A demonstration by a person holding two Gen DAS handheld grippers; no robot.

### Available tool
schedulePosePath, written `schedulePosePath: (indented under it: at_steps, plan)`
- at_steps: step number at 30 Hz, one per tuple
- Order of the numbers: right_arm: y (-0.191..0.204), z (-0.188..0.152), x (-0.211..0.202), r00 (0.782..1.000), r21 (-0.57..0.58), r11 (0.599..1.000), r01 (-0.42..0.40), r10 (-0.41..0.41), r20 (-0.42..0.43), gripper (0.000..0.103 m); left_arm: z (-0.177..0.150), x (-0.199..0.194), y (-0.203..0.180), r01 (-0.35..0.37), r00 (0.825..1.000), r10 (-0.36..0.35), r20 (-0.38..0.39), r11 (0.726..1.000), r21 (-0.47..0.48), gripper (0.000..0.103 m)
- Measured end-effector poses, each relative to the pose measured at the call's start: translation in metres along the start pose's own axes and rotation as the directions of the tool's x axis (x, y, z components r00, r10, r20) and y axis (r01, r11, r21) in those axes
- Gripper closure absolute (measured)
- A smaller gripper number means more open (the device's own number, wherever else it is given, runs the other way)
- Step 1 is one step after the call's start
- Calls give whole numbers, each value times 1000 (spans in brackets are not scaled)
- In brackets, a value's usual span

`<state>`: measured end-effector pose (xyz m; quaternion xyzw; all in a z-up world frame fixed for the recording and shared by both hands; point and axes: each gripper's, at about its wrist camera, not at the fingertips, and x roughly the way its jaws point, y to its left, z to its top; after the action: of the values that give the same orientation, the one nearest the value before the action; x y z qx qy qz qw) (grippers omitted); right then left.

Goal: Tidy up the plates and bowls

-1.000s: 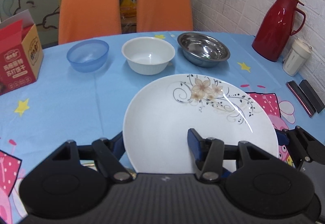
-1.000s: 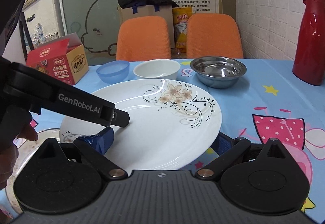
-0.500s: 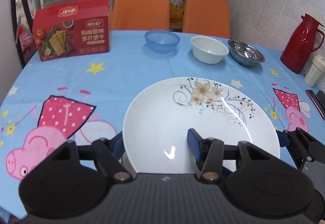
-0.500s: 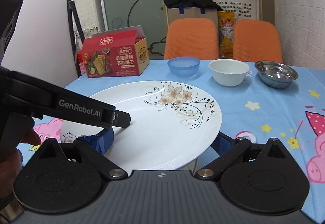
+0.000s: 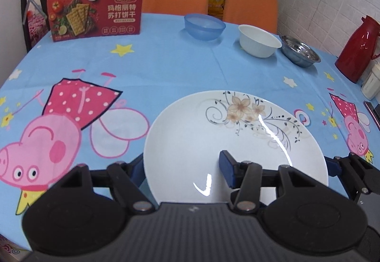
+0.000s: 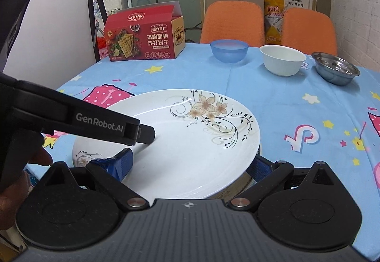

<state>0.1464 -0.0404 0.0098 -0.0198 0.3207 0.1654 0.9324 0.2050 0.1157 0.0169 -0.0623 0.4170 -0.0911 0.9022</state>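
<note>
Both grippers carry one white plate with a brown flower pattern (image 5: 237, 140) (image 6: 190, 143) over the blue cartoon tablecloth (image 5: 166, 76). My left gripper (image 5: 182, 165) is shut on its near left rim, one finger on top and one underneath. My right gripper (image 6: 190, 164) is shut on the near right rim in the same way. The rim of a second patterned plate (image 6: 82, 158) shows just under the first. At the far side stand a blue bowl (image 5: 204, 26), a white bowl (image 5: 258, 44) and a steel bowl (image 5: 300, 54).
A red cracker box (image 5: 95, 12) stands at the far left of the table. A red thermos (image 5: 358, 48) and a white cup (image 5: 370, 83) stand at the right by the brick wall. Two orange chairs (image 6: 234, 21) are behind the table.
Both grippers moved leftward along the table with the plate still in their grip. The bowls now sit farther off to the right, and the cracker box has come into full view.
</note>
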Motion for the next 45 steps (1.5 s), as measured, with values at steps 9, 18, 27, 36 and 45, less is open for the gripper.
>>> schedulePosePath:
  at_steps: [9, 18, 27, 36, 45]
  plan:
    - [-1, 3, 1, 1000, -18, 1000, -3, 3, -13, 16, 2, 1, 4, 28, 1000, -28, 4, 1000, -10, 49]
    - [-12, 5, -1, 1000, 8, 1000, 25, -24, -13, 15, 16, -26, -3, 10, 993, -13, 117, 999, 33, 42]
    - [-33, 6, -9, 1000, 52, 999, 4, -5, 14, 16, 17, -31, -15, 18, 992, -25, 127, 999, 50, 41]
    - [-74, 6, -34, 994, 156, 987, 44, -59, 88, 16, 21, -28, -40, 58, 992, -66, 108, 995, 81, 37]
    - [-128, -9, -46, 984, 291, 948, 131, -160, 78, 15, 25, -23, -82, 103, 988, -117, 104, 986, 134, 32]
